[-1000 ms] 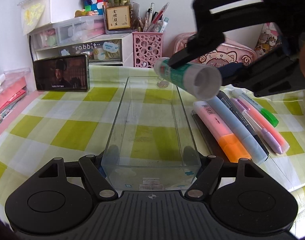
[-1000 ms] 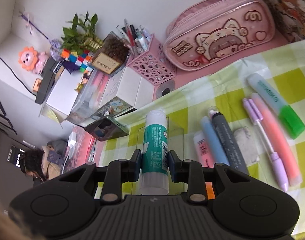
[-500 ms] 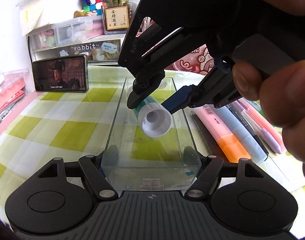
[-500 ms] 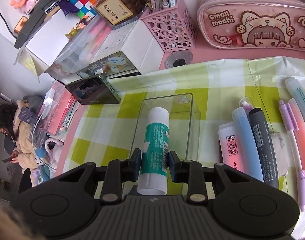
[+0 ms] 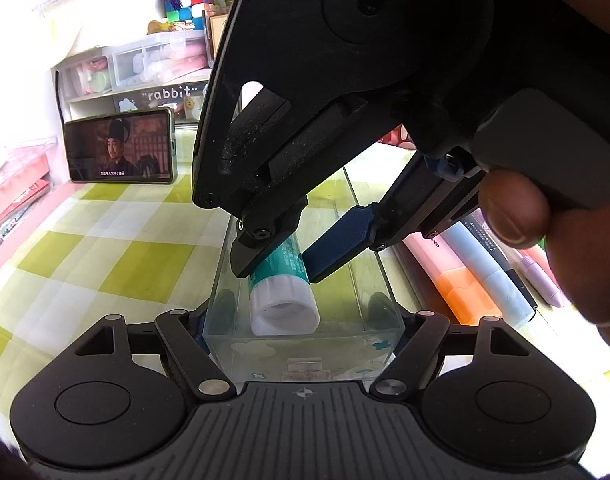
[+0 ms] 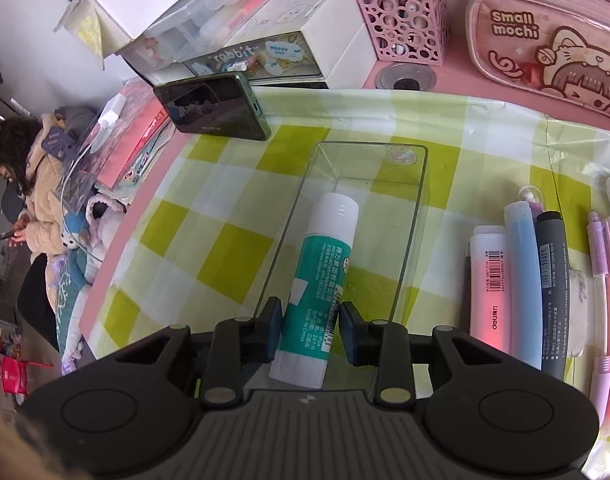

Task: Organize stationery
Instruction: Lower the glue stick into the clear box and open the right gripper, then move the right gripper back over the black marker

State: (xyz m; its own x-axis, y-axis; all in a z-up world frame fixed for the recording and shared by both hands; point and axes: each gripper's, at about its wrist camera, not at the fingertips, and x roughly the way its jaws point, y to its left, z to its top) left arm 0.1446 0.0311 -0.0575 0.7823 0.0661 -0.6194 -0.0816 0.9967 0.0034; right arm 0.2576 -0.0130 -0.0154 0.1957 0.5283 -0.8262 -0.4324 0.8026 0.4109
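A white and teal glue stick (image 6: pixel 325 264) lies lengthwise on the floor of the clear plastic tray (image 6: pixel 369 145). My right gripper (image 6: pixel 311 330) straddles its near end. The jaws are opening, and a thin gap shows at each blue pad. In the left wrist view the right gripper (image 5: pixel 295 258) hangs over the tray (image 5: pixel 305 350), with the glue stick (image 5: pixel 285 304) under its tips. My left gripper (image 5: pixel 301 326) clasps the tray's near end from both sides. Its jaws are starting to open, but the pads still touch the walls.
Several markers and highlighters (image 6: pixel 523 280) lie in a row right of the tray on the checked cloth. A phone (image 6: pixel 213 112) stands behind it on the left. Drawer boxes (image 5: pixel 145 76), a pink pen holder (image 6: pixel 405 16) and a pink pencil case (image 6: pixel 545 40) line the back. A person (image 6: pixel 25 184) sits far left.
The right gripper carried the glue stick from above the markers down into the tray and laid it on the floor. Its pads have now parted from the stick. The left gripper stayed put.
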